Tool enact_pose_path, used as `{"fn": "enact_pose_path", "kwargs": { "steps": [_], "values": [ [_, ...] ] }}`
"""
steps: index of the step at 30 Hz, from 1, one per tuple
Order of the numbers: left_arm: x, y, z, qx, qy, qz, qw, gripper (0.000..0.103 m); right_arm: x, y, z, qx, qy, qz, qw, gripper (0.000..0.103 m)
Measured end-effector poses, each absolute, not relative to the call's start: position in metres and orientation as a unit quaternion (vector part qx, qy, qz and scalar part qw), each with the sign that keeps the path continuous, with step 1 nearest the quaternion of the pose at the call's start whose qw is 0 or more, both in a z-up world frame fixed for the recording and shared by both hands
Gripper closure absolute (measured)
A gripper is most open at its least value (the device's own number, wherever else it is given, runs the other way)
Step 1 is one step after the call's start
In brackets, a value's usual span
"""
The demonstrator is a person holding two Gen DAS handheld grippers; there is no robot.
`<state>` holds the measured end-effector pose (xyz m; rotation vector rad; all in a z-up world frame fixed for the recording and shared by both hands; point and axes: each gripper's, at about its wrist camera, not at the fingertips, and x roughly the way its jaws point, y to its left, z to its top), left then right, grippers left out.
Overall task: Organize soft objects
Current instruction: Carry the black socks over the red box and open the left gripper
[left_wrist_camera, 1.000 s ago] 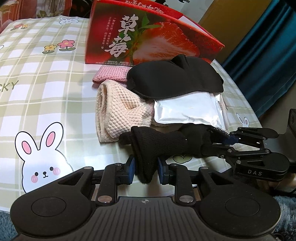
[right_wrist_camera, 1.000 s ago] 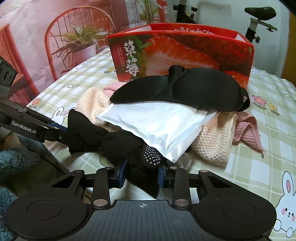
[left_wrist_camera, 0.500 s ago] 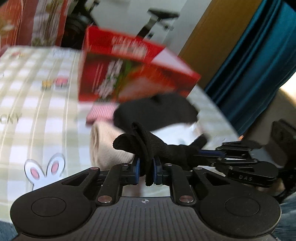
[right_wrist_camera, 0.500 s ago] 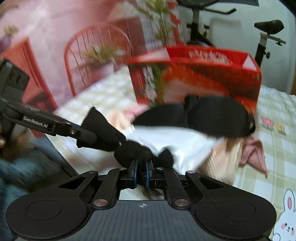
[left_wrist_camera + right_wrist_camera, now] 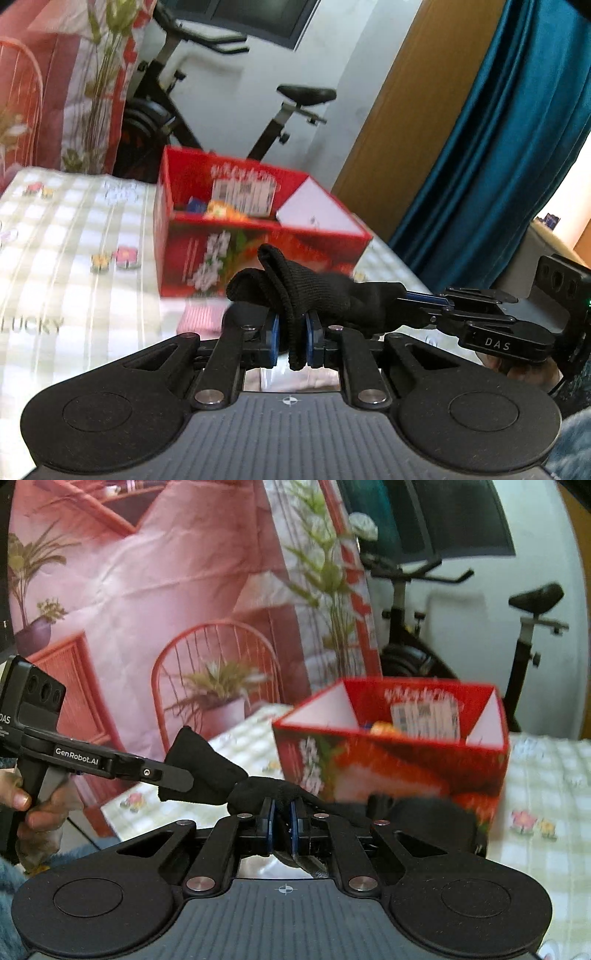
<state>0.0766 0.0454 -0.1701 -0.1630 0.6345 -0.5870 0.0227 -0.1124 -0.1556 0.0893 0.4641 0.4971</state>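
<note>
A black sock [image 5: 314, 291] hangs stretched between my two grippers, lifted off the table. My left gripper [image 5: 291, 338] is shut on one end of it, and my right gripper [image 5: 282, 825] is shut on the other end. In the right wrist view the sock [image 5: 207, 771] runs left to the left gripper's fingers [image 5: 162, 773]. In the left wrist view the right gripper's fingers [image 5: 428, 302] pinch the far end. Behind stands the open red strawberry box [image 5: 258, 229], also seen in the right wrist view [image 5: 399, 753]. A black eye mask [image 5: 428, 814] lies in front of it.
A pink cloth [image 5: 203, 319] lies by the box on the checked tablecloth [image 5: 74, 258]. An exercise bike [image 5: 236, 96] and a teal curtain [image 5: 498, 147] stand behind the table. A person's hand [image 5: 33, 805] holds the left gripper's handle.
Both grippers have closed on the black sock and risen with it off the pile. The views have tilted up, so the box's open top and the room behind now show.
</note>
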Motion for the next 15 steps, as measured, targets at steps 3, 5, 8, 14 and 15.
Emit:
{"fn": "enact_pose_path", "kwargs": {
  "steps": [3,5,8,14,15],
  "values": [
    [0.093,0.037,-0.157,-0.074,0.293,-0.287,0.909,0.088,0.036,-0.115,-0.138,0.032,0.208,0.235,0.949,0.095],
    [0.107,0.032,-0.150,-0.072,0.286,-0.287,0.911,0.088,0.048,-0.119,-0.126,0.024,0.201,0.225,0.953,0.095],
    [0.133,0.024,-0.141,-0.070,0.281,-0.282,0.915,0.088,0.073,-0.122,-0.111,0.012,0.191,0.213,0.958,0.095],
    [0.188,0.011,-0.127,-0.063,0.284,-0.265,0.919,0.088,0.137,-0.128,-0.092,-0.020,0.200,0.189,0.961,0.095],
    [0.199,0.009,-0.126,-0.064,0.287,-0.262,0.919,0.088,0.148,-0.128,-0.090,-0.025,0.203,0.186,0.961,0.095]
  ]
}}
